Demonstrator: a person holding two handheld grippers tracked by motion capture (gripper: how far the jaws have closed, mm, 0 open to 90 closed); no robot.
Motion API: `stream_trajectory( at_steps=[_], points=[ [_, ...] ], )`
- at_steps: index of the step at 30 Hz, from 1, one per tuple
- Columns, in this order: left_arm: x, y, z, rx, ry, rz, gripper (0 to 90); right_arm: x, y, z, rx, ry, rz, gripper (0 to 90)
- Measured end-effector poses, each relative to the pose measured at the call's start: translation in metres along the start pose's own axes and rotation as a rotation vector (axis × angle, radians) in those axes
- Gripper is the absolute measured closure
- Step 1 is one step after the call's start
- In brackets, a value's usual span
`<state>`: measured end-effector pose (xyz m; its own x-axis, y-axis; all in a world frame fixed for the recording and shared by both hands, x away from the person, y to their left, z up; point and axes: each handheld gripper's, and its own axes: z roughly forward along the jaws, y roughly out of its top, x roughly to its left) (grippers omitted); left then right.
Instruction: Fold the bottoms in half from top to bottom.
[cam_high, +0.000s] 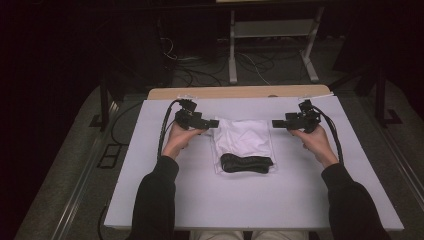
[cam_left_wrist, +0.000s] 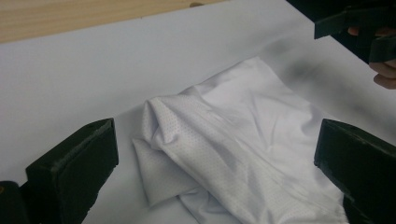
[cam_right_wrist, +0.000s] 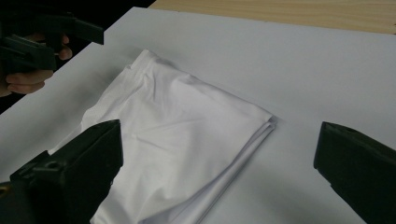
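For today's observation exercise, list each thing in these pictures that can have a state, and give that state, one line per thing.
White garment: folded, lying flat on the table, a little rumpled on top.
Black band: lying across the garment's near end.
Left tool: open, beside the garment's far left corner, gripping nothing.
Right tool: open, beside the garment's far right corner, gripping nothing.
Table: covered with a white sheet.

One folded white garment (cam_high: 245, 136) is lying mid-desk, with one black rolled item (cam_high: 246, 163) resting at its near edge. Two grippers are hovering: the left gripper (cam_high: 214, 123) and the right gripper (cam_high: 276, 123). One white desk (cam_high: 200, 200) is carrying everything.
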<state>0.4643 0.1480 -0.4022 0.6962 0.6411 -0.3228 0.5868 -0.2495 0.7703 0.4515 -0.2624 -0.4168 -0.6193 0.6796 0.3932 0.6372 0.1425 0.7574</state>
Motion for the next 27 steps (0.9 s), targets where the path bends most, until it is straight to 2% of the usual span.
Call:
stream_trajectory(
  at_steps=[2,4,12,22,27],
  points=[
    [-0.002,-0.001,-0.004,-0.016,0.014,-0.004,0.0,0.004,-0.002,-0.002,0.009,-0.016,-0.008,0.0],
    [-0.002,-0.003,-0.008,-0.025,0.007,-0.005,0.0,0.007,-0.006,-0.004,0.017,-0.02,-0.011,0.0],
    [-0.007,-0.012,-0.025,-0.028,0.012,0.017,0.0,0.018,-0.015,-0.015,0.033,-0.024,-0.047,0.0],
    [-0.015,-0.025,-0.042,-0.025,0.006,0.037,0.0,0.026,-0.018,-0.036,-0.015,-0.029,-0.055,0.0],
    [-0.022,-0.033,-0.049,-0.038,0.007,0.057,0.0,0.033,-0.023,-0.042,-0.004,-0.038,-0.069,0.0]
  ],
)
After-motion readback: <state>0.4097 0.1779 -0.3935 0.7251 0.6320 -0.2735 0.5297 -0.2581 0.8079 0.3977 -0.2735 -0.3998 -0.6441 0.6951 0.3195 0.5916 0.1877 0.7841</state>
